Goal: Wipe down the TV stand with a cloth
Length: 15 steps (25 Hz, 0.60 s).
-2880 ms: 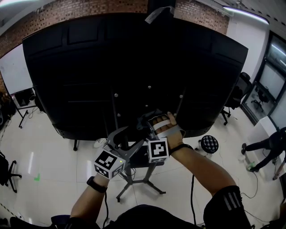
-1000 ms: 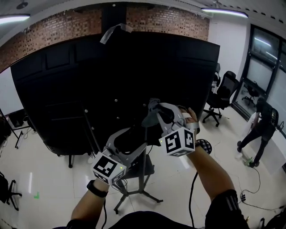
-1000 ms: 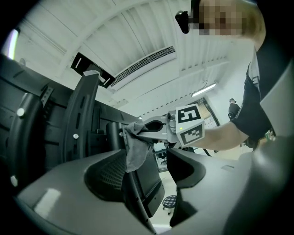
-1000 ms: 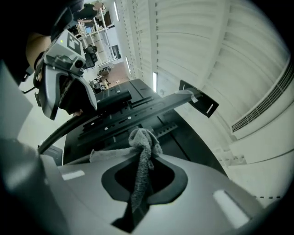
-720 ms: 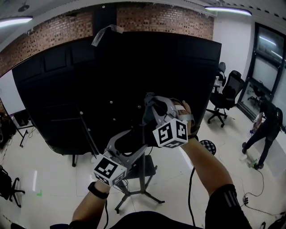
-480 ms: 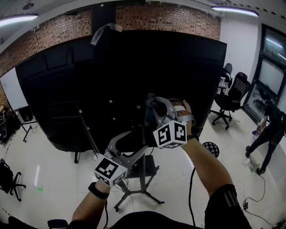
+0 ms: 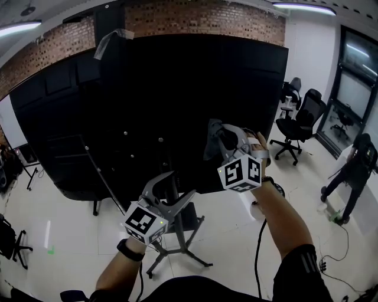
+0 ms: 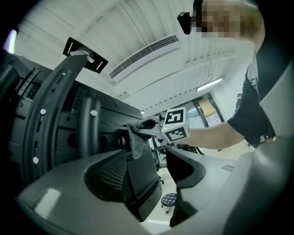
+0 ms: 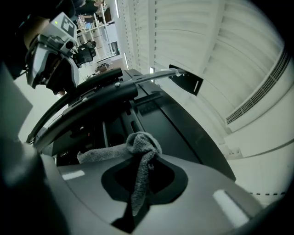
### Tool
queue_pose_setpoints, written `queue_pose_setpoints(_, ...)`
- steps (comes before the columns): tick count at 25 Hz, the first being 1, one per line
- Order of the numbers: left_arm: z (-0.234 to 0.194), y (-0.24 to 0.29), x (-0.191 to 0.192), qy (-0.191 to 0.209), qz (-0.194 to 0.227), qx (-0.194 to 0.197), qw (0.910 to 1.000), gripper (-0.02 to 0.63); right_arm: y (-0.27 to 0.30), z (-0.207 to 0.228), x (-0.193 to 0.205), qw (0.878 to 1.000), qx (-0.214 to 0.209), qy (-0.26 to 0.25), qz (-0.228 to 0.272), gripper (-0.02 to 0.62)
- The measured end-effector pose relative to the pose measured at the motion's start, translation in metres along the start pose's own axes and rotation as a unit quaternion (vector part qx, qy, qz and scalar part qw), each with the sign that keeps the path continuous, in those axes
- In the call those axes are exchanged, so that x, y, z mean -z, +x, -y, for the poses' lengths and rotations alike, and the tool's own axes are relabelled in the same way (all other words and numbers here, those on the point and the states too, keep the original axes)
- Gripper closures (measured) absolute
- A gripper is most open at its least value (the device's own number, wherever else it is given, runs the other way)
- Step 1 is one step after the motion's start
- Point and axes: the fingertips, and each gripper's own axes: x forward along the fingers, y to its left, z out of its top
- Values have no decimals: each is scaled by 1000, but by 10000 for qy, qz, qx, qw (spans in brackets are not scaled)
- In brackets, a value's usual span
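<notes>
The large black back panel of the TV point(image 7: 177, 100) fills the head view, carried on a dark stand point(image 7: 175, 248) with splayed legs on the white floor. My right gripper point(image 7: 217, 134) is raised close to the panel, right of its middle, shut on a grey cloth point(image 7: 211, 143). In the right gripper view the cloth point(image 9: 140, 153) is bunched in the jaws, one corner hanging. Lower and to the left, my left gripper point(image 7: 175, 187) stands open and holds nothing, close to the stand's post. The left gripper view shows the cloth point(image 8: 136, 139) touching the panel.
Black office chairs point(image 7: 304, 121) stand at the right. A person point(image 7: 356, 168) bends over at the far right, near cables on the floor. A round black stool point(image 7: 277, 190) sits behind my right arm. A brick wall point(image 7: 195, 12) rises behind the TV.
My right gripper has carried the cloth up from the stand to the panel, then to the right. The left gripper has stayed low and open.
</notes>
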Motion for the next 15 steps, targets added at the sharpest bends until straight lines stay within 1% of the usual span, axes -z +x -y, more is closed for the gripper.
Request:
queue_pose_setpoints(5,11,15,2,-12,32,101,9999,310,-12,15,36,9992,101,59,-370,575)
queue_pose_setpoints(8,13,18,3,-39,45,92,9999,310,-18,19,38,9991,112,184,-379,575)
queue_pose_setpoints(11,10,15,3,-78,44,25,10000,310,-26,15,17,9997,93,226,-86,575)
queue_pose_setpoints(15,3,6,4,-107,60,-116,9999,310,-27,-12,-31,9989,-154,159,413,575)
